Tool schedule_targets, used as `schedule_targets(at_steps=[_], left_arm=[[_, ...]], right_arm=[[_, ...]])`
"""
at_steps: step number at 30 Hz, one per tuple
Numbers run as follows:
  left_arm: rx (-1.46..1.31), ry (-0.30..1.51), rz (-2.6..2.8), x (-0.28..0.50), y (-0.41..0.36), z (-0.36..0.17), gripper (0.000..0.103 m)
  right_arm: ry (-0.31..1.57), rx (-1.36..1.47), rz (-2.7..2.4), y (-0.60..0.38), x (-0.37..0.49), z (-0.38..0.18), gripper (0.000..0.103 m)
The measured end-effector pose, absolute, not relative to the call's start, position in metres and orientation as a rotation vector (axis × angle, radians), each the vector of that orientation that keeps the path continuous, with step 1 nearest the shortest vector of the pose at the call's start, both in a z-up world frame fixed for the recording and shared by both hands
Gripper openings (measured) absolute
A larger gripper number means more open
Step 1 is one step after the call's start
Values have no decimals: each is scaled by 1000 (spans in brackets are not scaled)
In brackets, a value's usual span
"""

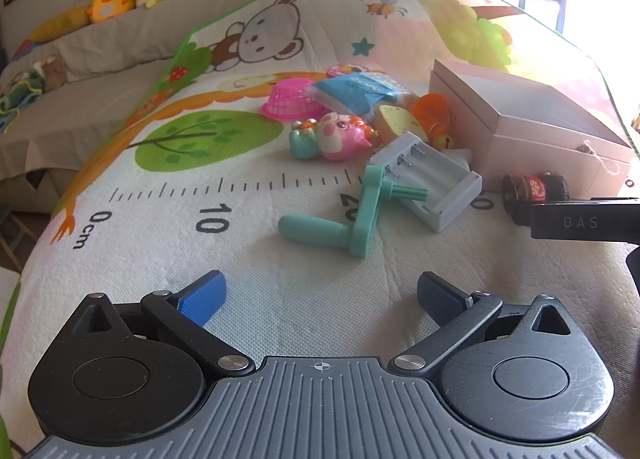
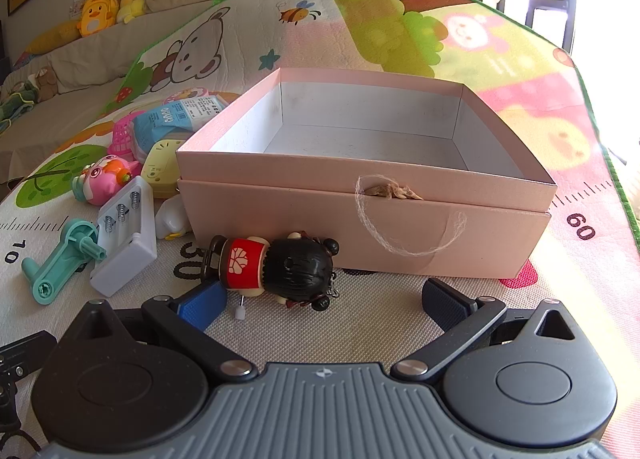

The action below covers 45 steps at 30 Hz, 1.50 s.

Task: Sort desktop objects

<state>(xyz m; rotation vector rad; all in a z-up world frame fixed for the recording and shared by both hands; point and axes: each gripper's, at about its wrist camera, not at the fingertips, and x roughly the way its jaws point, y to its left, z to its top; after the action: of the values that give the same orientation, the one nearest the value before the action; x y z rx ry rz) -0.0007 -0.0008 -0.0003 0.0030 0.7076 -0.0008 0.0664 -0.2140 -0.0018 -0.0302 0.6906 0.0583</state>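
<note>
Between the spread fingers of the right hand-held gripper [image 2: 325, 301], which grips nothing, a small doll [image 2: 280, 269] with black hair and a red body lies on its side on the play mat [image 2: 360, 323]; the blue pad [image 2: 204, 305] sits just beside its feet. Just behind the doll stands a pink box [image 2: 360, 227], open on top with nothing visible inside, a loop of string on its front wall. Left of the box lie a grey battery holder [image 2: 126, 233] and a teal crank handle [image 2: 60, 265], touching each other.

The left hand-held gripper [image 1: 322, 297] also hangs open over bare mat, grasping nothing. Ahead of it lies the crank handle [image 1: 348, 219] against the battery holder [image 1: 430, 177]. Farther on sit a pink pig toy [image 1: 332, 135], an upturned pink basket [image 1: 290, 99] and a blue packet [image 1: 356, 93], clustered close together near the box [image 1: 540, 131].
</note>
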Motion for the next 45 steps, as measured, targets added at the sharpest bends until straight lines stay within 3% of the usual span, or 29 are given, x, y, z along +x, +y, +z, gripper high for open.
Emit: schedule_targets(at_steps=[45], left_arm=[[-1,707,-3,-1,-1,0,103]], right_arm=[[694,-20,94,-216,62,2,103]])
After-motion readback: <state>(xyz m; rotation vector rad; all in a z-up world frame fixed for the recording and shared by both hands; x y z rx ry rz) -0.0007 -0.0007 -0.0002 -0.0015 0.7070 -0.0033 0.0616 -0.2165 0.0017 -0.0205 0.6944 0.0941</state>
